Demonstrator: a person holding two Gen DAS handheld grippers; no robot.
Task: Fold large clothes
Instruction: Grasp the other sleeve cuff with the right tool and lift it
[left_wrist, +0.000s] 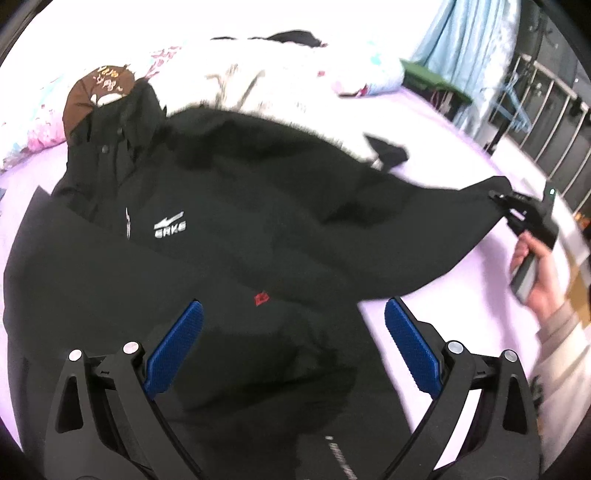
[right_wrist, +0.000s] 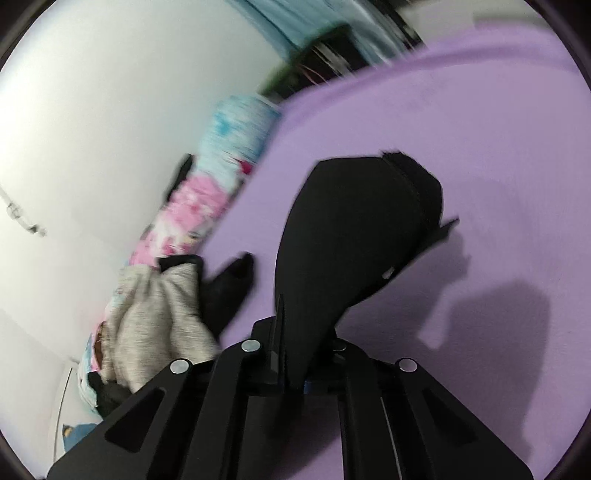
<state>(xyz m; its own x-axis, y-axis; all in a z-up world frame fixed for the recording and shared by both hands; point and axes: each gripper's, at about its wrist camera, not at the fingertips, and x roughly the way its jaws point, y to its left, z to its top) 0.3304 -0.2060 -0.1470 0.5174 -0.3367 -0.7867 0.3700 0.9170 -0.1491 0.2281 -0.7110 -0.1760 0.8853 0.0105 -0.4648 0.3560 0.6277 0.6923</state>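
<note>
Spreading across the purple bed (left_wrist: 443, 122), a black jacket (left_wrist: 229, 206) lies below the pillows, left tongs (left_wrist: 291, 343) gaping empty over its hem. Right of the jacket, right tongs (left_wrist: 511, 208) are clamped on the sleeve cuff (right_wrist: 369, 229); a shallow pinch could slip, dropping the sleeve mid-fold.

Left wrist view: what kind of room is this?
Most likely a bedroom. The black jacket lies spread on a bed with a purple sheet, a floral quilt is bunched at the far side, and a metal bed rail runs along the edge.
</note>
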